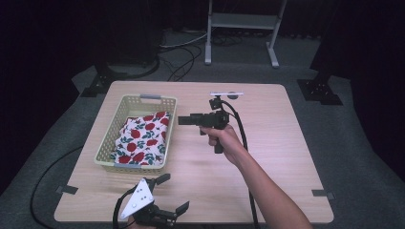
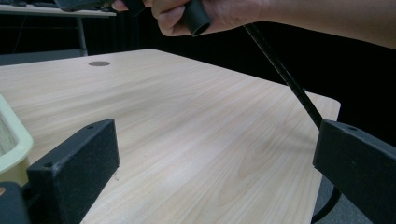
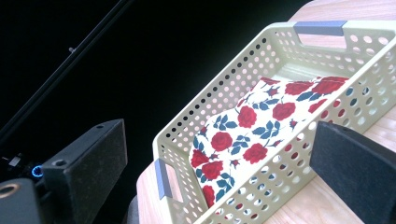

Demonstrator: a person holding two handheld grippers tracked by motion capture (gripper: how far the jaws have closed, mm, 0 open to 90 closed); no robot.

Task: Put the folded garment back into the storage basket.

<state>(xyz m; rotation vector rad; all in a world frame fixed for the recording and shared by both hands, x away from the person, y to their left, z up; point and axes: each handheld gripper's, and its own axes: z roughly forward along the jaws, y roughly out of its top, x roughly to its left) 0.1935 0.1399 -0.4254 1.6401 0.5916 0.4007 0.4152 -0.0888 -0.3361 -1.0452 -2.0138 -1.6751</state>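
Rose-print cloth (image 1: 142, 138) lies in basket (image 1: 106, 148), apparently beyond the wide, empty right gripper (image 1: 183, 120).

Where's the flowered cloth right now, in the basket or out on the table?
In the basket: the flowered cloth lies folded inside its perforated walls, and neither tongs touch it.

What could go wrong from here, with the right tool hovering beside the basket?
1. The right tool, open, points at the basket's side wall; advancing level might shove the light basket rather than reach the floral cloth.
2. Its cable trails over the table and could snag.
3. The left tool, open at the near edge, gives no bracing.
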